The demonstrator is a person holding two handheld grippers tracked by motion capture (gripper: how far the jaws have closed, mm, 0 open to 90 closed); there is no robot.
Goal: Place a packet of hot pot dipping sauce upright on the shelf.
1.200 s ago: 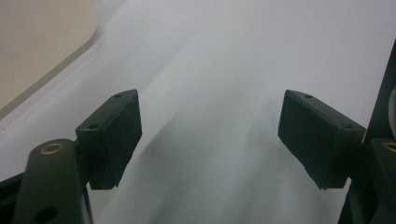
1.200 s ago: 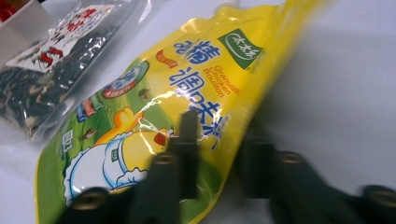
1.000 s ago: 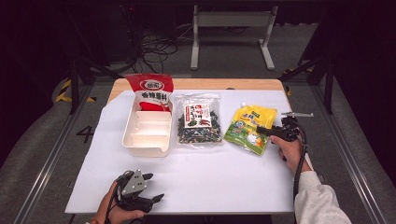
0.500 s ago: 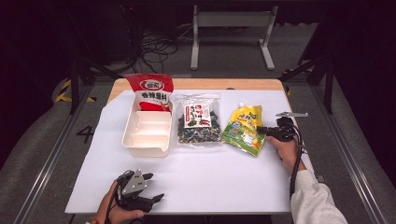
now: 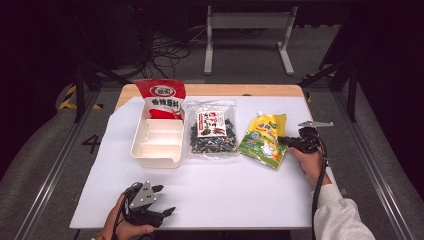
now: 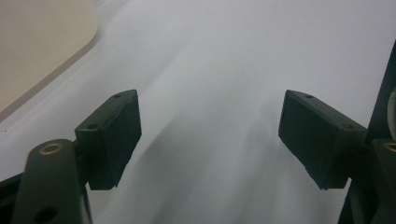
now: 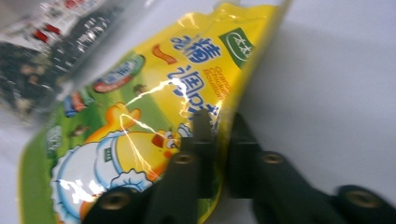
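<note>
Rightward, right tool (image 5: pixel 283 141) pinching yellow pouch (image 5: pixel 262 140) edge

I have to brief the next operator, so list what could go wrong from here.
1. The right gripper pinches only the thin side edge of the glossy yellow-green chicken bouillon pouch; on a lift, the slick foil might slip out or sag.
2. The clear plastic bag of dark dried seaweed lies close beside the pouch, so dragging the pouch sideways could shove it.
3. The left gripper rests open near the white table's front edge, too far to help.
</note>
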